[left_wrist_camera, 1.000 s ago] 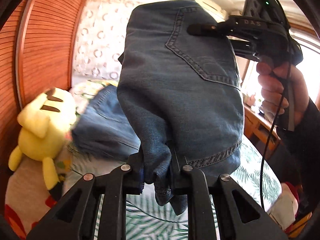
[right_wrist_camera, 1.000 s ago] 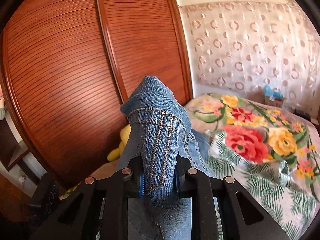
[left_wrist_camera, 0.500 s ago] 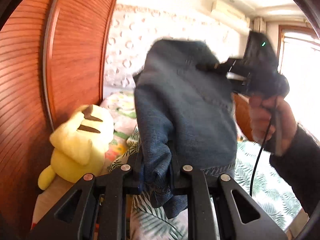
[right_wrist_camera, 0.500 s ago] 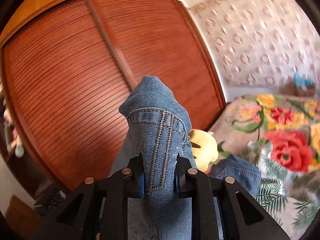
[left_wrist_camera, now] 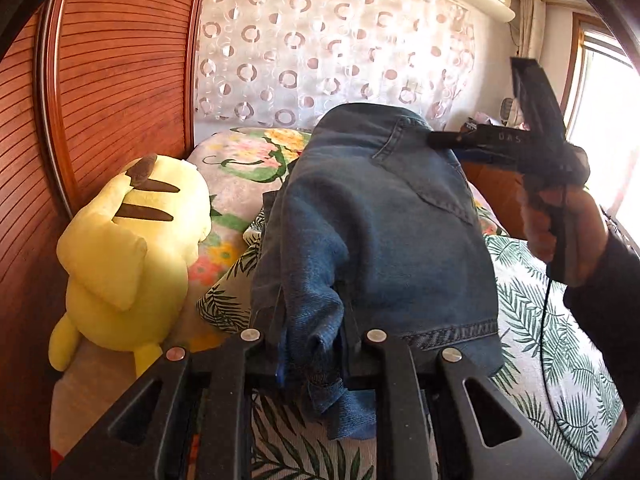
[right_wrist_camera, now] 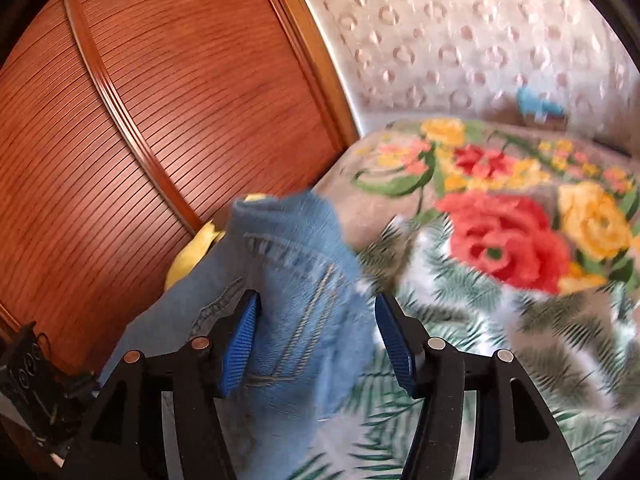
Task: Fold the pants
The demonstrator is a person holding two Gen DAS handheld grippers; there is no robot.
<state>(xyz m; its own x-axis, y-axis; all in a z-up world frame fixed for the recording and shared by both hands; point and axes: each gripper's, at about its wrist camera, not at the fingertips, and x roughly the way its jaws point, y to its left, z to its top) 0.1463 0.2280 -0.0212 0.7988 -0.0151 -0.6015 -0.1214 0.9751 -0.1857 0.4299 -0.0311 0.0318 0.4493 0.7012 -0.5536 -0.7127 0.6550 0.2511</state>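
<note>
The blue jeans hang bunched over the bed, back pocket facing me in the left wrist view. My left gripper is shut on a lower fold of the denim. My right gripper has its blue pads spread wide, with the waistband part of the jeans loose between them. It also shows in the left wrist view, held in a hand at the jeans' upper right edge.
A yellow plush toy lies at the bed's left side against a wooden slatted wardrobe. The bed has a leaf-print sheet and a flowered blanket. A patterned curtain hangs behind.
My right gripper has opened and let go of the waistband. Both grippers and the jeans have come down toward the bed.
</note>
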